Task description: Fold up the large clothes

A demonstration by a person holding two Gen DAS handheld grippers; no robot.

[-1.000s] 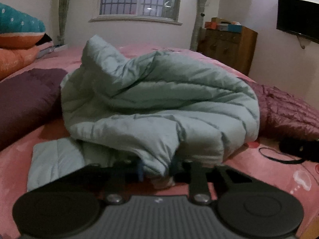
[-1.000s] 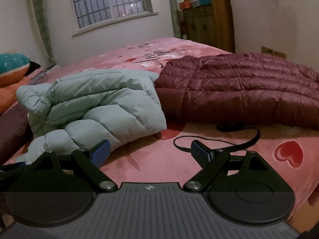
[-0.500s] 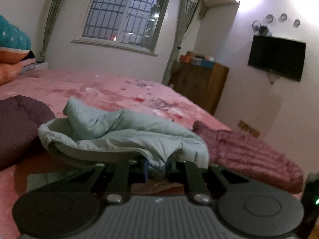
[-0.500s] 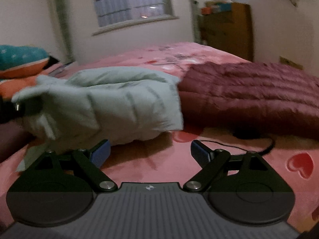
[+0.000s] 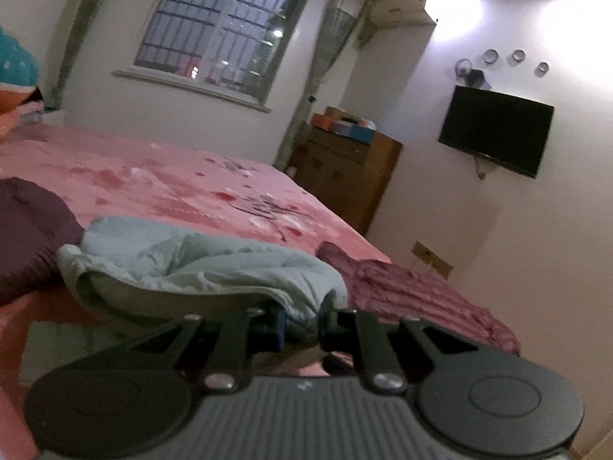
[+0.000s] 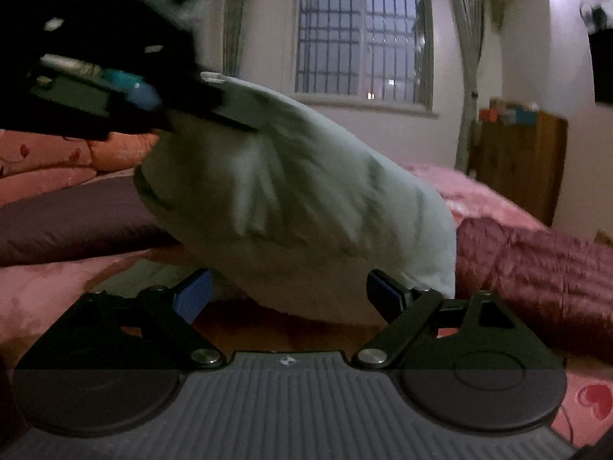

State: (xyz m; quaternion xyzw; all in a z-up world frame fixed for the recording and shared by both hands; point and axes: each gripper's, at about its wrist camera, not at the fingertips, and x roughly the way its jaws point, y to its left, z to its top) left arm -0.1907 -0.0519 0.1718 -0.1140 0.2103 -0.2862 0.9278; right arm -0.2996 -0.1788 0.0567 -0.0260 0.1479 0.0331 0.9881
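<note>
A pale green padded jacket is lifted off the pink bed. My left gripper is shut on a fold of the jacket's edge, and the fabric bulges up between its fingers. In the right wrist view the same jacket hangs in a blurred bulge from the left gripper at the upper left. My right gripper stands open just below and in front of the jacket's lower edge, with nothing pressed between its pads.
A maroon quilted jacket lies on the bed to the right, and a dark purple one to the left. Orange and teal pillows are stacked at the far left. A wooden dresser and a wall TV stand behind.
The left gripper has risen with the jacket pinched in it, lifting the fabric off the bed. The right gripper has swung left toward the hanging jacket and stayed open.
</note>
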